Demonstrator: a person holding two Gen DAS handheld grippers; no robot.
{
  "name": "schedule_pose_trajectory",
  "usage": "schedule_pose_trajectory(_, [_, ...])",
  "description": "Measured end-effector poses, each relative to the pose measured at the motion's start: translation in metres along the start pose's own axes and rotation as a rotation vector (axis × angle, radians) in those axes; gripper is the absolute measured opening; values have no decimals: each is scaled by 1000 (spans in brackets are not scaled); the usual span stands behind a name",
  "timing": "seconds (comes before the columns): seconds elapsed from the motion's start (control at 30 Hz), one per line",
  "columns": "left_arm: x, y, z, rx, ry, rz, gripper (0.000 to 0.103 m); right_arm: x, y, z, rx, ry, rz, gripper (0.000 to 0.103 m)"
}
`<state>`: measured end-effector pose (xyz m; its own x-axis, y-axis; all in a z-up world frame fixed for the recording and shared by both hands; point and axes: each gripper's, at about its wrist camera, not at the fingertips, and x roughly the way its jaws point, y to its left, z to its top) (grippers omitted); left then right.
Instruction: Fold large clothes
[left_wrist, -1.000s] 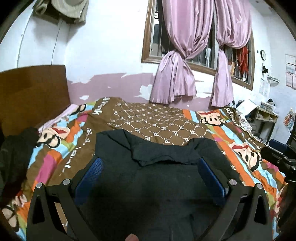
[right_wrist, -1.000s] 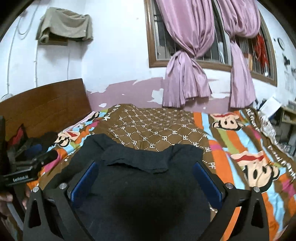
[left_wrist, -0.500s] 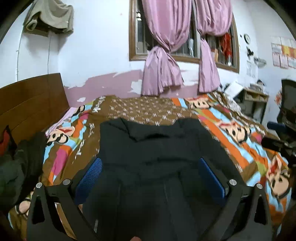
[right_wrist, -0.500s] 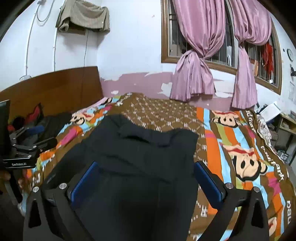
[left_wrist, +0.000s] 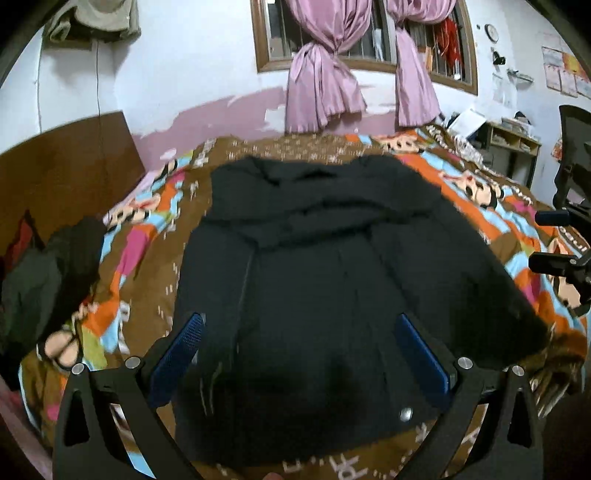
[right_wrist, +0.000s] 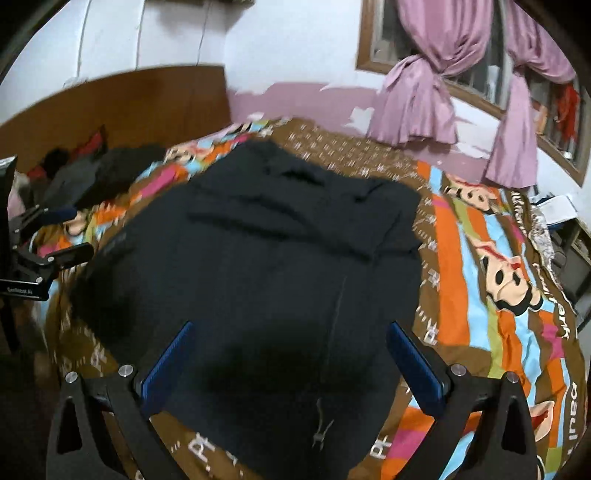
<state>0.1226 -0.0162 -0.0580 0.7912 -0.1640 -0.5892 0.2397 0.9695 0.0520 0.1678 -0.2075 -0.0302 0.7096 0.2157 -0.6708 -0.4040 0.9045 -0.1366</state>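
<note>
Nearest, the left tool (left_wrist: 297, 332) hangs with its blue pads spread wide, gripping nothing, and the right tool (right_wrist: 290, 341) is likewise parted and empty. Below both, the black jacket (left_wrist: 332, 266) lies spread flat on the bed's colourful cartoon blanket (right_wrist: 480, 266). Farther left, dark clothes (left_wrist: 48, 273) are heaped near the wooden headboard (right_wrist: 122, 107). Pink curtains (left_wrist: 321, 85) hang beyond.

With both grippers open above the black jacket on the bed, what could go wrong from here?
1. The black jacket reaches the near edge of the bed cover; a pull toward that edge may drag it off.
2. Its zipper pull could catch a finger of the right gripper.
3. The left gripper might pinch the cover too.
</note>
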Motion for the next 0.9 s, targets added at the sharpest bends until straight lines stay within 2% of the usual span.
schedule_pose_trajectory(0.13, [7,0,-25,27,56,-4,101,18,15,-16,-51,82,24,103])
schedule_pose_trajectory(0.3, [36,-5,-56,103,229,-23,101,41,36,-33,-139,184,64,103])
schedule_pose_trajectory(0.37, [44,-6,-69,132,262,-18,101,52,46,-41,-184,232,70,103])
schedule_pose_trajectory(0.53, [51,-5,-93,158,309,-27,101,74,68,-57,-270,324,125,103])
schedule_pose_trajectory(0.67, [57,-5,-105,171,330,-18,101,85,79,-68,-353,362,124,103])
schedule_pose_trajectory(0.77, [62,-6,-111,212,329,6,101,93,83,-76,-400,388,97,103])
schedule_pose_trajectory(0.9, [65,-5,-112,213,327,6,101,107,87,-85,-454,404,23,103])
